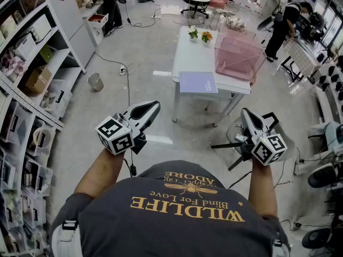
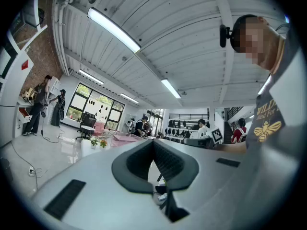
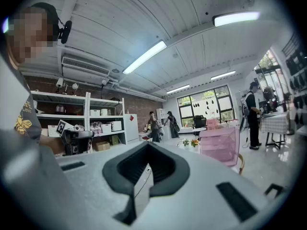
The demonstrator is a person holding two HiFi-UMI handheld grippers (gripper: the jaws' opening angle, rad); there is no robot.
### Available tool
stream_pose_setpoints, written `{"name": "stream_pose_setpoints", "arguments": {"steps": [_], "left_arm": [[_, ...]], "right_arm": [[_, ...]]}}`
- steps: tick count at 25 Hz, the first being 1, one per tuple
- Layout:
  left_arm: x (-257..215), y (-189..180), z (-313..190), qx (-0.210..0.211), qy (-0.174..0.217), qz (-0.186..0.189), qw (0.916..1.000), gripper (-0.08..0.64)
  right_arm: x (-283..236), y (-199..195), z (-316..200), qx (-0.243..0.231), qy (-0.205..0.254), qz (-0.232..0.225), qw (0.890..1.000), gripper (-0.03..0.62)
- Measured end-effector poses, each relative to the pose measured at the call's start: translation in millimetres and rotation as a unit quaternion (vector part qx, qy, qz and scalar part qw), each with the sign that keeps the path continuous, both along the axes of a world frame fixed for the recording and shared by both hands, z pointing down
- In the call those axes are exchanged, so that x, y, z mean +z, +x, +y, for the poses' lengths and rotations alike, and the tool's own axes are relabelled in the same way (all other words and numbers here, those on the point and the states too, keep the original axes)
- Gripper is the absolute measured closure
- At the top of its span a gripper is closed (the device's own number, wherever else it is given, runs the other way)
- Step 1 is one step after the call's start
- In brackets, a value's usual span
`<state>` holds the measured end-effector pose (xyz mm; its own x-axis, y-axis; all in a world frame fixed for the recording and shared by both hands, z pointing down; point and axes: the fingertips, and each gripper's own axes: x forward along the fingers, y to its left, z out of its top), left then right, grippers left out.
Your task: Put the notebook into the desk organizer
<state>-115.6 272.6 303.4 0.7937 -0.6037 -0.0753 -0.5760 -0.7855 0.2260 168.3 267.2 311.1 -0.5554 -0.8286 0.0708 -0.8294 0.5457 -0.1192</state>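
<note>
The person is holding both bare forearms out ahead. The left gripper point(image 1: 154, 106) is pointing forward and up, its jaws pressed together on nothing. Well apart to its right, the right gripper point(image 1: 245, 113) is angling forward too, its jaws likewise closed tip to tip and empty.

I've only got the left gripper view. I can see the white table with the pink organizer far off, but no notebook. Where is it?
Observer: The head view shows the notebook lying flat on the white table, at the end nearest the person.
Operator: Which side of it is the organizer?
Observer: The pink desk organizer stands beyond the notebook, to the right.
Operator: Is the right gripper free?
Observer: Yes. The right gripper has its fingers shut with nothing between them, and it is held well short of the table.
</note>
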Motion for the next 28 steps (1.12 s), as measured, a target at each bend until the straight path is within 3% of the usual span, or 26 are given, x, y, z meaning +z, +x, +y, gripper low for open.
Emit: {"name": "stream_pose_setpoints", "arguments": {"steps": [15,21,23,24,28], "left_arm": [[-4.8,-3.6,-10.2,-0.007,0.013,-0.013,0.9998,0.558],[-10.1,8.0,-14.1,-0.014,0.015,-0.019,0.9996,0.558],[-12.0,13.6,-15.1,-0.019,0.015,-0.019,0.9995,0.558],[-13.0,17.2,-15.5,-0.022,0.016,-0.019,0.9995,0.558],[-17.6,36.7,-16.1,-0.035,0.016,-0.022,0.999,0.558]], "right_arm": [[-0.4,3.2,-10.9,0.009,0.005,0.014,1.0,0.594],[-8.8,16.2,-25.9,0.012,0.015,-0.009,1.0,0.594],[-12.7,16.3,-29.4,-0.009,0.016,-0.014,1.0,0.367],[-14.3,18.1,-31.5,-0.016,0.017,-0.013,1.0,0.307],[-20.6,39.9,-40.4,-0.019,0.022,-0.011,1.0,0.262]]}}
